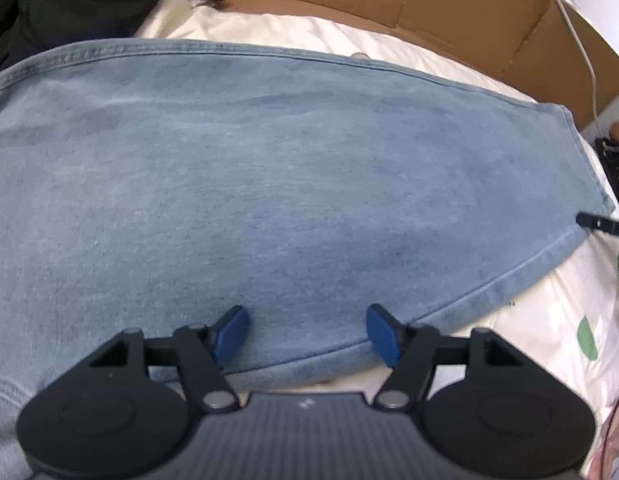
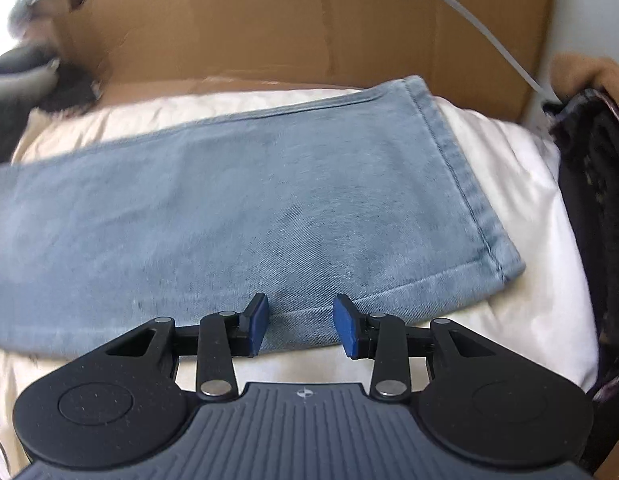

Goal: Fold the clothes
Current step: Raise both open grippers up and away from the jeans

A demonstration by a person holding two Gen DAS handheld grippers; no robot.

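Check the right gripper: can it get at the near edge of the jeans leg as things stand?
Probably yes. The right gripper is open, its blue pads straddling the near seam of the jeans close to the hem. Nothing lies between pads and denim; the white bedding beside it is bare.

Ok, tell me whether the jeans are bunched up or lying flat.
Flat. The jeans lie smooth across the cream bedding, hem end squared off, no bunching. Whether they are doubled over, I cannot tell.

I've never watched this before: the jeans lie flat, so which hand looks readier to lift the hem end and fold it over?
Probably the right. The right gripper hangs open over the jeans' near edge, close to the stitched hem. The left gripper, also open, sits over mid-leg, farther from that end.
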